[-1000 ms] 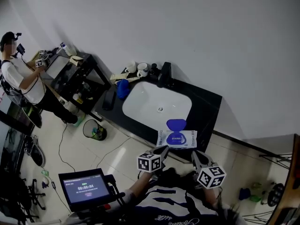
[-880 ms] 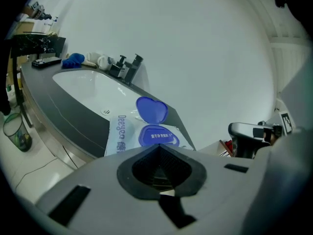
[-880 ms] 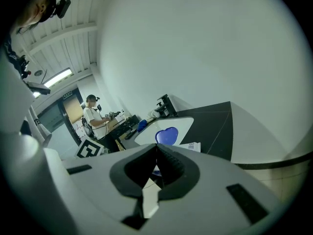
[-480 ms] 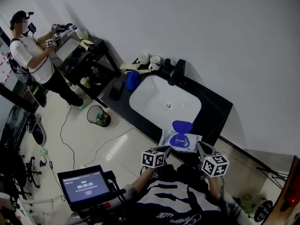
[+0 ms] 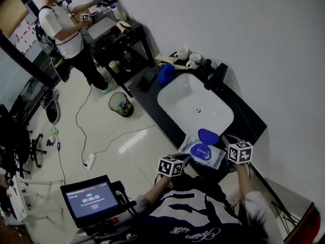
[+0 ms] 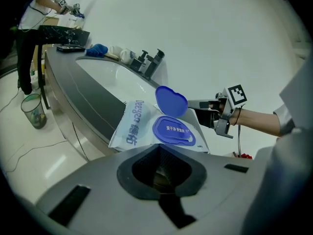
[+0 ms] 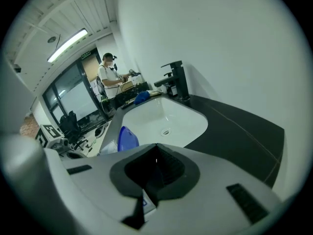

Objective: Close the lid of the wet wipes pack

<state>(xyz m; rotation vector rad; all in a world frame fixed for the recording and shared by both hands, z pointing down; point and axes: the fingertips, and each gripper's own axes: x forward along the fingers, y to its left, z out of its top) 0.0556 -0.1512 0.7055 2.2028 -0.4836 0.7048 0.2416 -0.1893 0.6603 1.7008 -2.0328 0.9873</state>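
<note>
**Wipes pack held at counter edge, lid open**

Since the earlier frame, my right gripper (image 5: 227, 154) had come up from below the pack (image 5: 199, 153) to its right end. My left gripper (image 5: 182, 160) had closed in on the left end. The head view had also swung, so the sink (image 5: 195, 108) sat higher and further right.

**Jaw state**
- Right gripper: jaws pressed together on a white corner of the pack, which showed in the slot in the right gripper view.
- Left gripper: jaws drawn together. The near edge of the pack ran in under them, so I judged them to be pinching it.

**Position of the pack**
The pack hung between my two grippers at the front edge of the dark counter (image 5: 244, 121). It was just in front of the sink and partly out over the floor (image 5: 127, 136).

**Condition of the pack**
- Soft white wrapper with blue print, slightly bowed.
- Blue oval frame on top.
- Blue lid (image 5: 207, 135) hinged on the side toward the sink, standing nearly upright and fully open.

**Hazards from this point**
1. To push the lid down I would have to release one gripper. The pack would then hang from one pinched edge and could swing or slip off the counter edge.
2. The wrapper was soft. Pressure on the lid without support beneath could fold the pack and leave the lid unlatched.
3. A push off the hinge line could twist the lid and stop it seating.
</note>
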